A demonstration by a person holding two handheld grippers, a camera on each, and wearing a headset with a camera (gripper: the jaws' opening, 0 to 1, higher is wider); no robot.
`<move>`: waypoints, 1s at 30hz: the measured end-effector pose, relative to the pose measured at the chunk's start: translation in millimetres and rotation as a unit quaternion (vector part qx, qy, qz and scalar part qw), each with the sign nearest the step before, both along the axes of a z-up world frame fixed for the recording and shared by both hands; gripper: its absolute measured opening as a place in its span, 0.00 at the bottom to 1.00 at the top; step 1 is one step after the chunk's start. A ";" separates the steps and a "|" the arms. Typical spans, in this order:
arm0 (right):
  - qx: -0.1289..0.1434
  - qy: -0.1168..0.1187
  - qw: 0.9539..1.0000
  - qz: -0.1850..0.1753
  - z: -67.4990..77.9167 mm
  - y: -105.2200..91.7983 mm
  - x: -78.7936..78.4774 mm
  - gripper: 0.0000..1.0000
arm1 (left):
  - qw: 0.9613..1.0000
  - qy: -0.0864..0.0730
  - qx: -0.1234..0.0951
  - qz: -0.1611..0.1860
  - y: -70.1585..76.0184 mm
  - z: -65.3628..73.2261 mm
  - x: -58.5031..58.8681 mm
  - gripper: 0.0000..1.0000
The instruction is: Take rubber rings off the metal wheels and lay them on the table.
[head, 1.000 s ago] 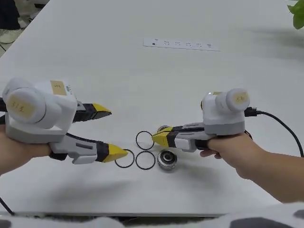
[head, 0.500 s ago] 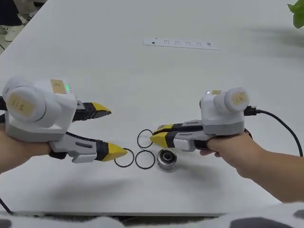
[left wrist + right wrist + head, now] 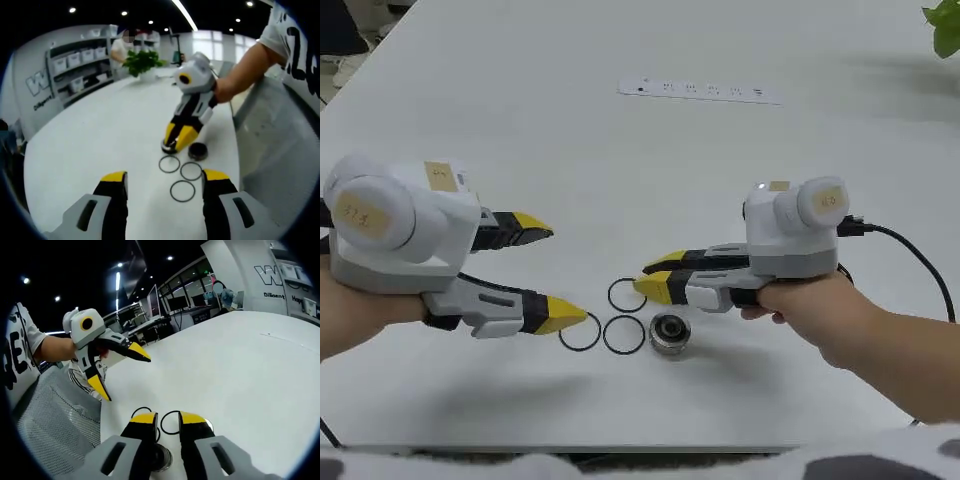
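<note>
- Nearest, the left gripper (image 3: pixel 560 276) hangs where it was a second ago, jaws wide and empty. The writing on its tan sticker (image 3: pixel 442 178) is unreadable.
- Three rubber rings (image 3: pixel 625 335) lie flat on the counter (image 3: pixel 620 190), unmoved, just beside the metal wheel (image 3: pixel 670 333).
- The right gripper (image 3: pixel 658 275) has lifted slightly by the far ring (image 3: pixel 627 294), jaws narrow and holding nothing. That ring looks laid down, so another wheel likely comes next.
- The power strip (image 3: pixel 700 92) has print too small to read.
- The wall sign (image 3: pixel 276 295) reads roughly "Diligent".
</note>
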State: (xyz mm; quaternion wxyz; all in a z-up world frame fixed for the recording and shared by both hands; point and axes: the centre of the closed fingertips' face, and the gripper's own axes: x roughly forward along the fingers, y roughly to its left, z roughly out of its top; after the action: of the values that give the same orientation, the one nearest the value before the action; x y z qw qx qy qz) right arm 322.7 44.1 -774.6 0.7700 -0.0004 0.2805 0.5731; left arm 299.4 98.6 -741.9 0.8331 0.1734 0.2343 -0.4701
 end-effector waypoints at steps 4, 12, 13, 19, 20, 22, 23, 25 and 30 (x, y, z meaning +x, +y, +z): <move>0.004 -0.003 1.000 -0.005 4.5 -2.1 3.0 0.15 | 1.000 -0.002 -0.001 0.000 -0.9 2.2 2.1 0.60; 0.007 -0.011 1.000 -0.010 13.3 -7.1 5.6 0.17 | 1.000 -0.006 -0.002 -0.002 -3.3 6.4 8.4 0.60; 0.008 -0.011 1.000 -0.011 13.8 -7.8 5.8 0.17 | 1.000 -0.007 -0.003 -0.003 -3.8 6.8 9.0 0.60; 0.009 -0.014 1.000 -0.019 15.6 -15.9 11.2 0.18 | 1.000 -0.009 -0.004 -0.006 -8.7 9.5 14.9 0.60; 0.009 -0.015 1.000 -0.021 17.2 -17.0 11.7 0.18 | 1.000 -0.010 -0.004 -0.007 -9.4 9.9 15.7 0.60; 0.010 -0.016 1.000 -0.023 18.6 -18.9 13.0 0.18 | 1.000 -0.011 -0.004 -0.009 -11.1 11.2 17.9 0.60; 0.010 -0.017 1.000 -0.024 19.2 -20.0 13.7 0.19 | 1.000 -0.012 -0.004 -0.009 -11.8 11.7 18.8 0.60; 0.010 -0.019 0.999 -0.028 18.9 -24.9 16.8 0.19 | 1.000 -0.013 -0.004 -0.010 -13.2 12.6 21.6 0.60; 0.009 -0.021 0.999 -0.036 20.4 -31.9 19.5 0.20 | 1.000 -0.014 -0.007 -0.012 -18.7 14.5 26.4 0.59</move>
State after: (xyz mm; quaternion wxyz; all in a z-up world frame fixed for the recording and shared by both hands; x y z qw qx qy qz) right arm 342.2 12.2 -754.2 0.7958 0.0045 0.2590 0.5474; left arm 325.8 79.9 -727.4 0.8316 0.1768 0.2169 -0.4796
